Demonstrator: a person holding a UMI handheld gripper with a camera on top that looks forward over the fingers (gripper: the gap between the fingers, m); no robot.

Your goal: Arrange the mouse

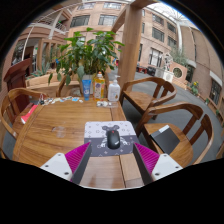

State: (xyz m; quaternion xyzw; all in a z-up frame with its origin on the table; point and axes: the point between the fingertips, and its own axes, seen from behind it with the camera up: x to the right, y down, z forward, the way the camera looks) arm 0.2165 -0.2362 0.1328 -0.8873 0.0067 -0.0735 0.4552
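A dark grey mouse (113,138) lies on a patterned mouse mat (105,130) on the wooden table (55,130). My gripper (112,160) is open and empty. Its pink pads (77,157) stand wide apart, just short of the mat's near edge. The mouse is just ahead of the fingers, about midway between them, resting on the mat with clear gaps on both sides.
Several bottles (100,88) and a potted plant (88,50) stand at the table's far end. Wooden chairs (185,125) surround the table on the right and left. A red object (27,113) lies on the table's left side. Buildings show beyond.
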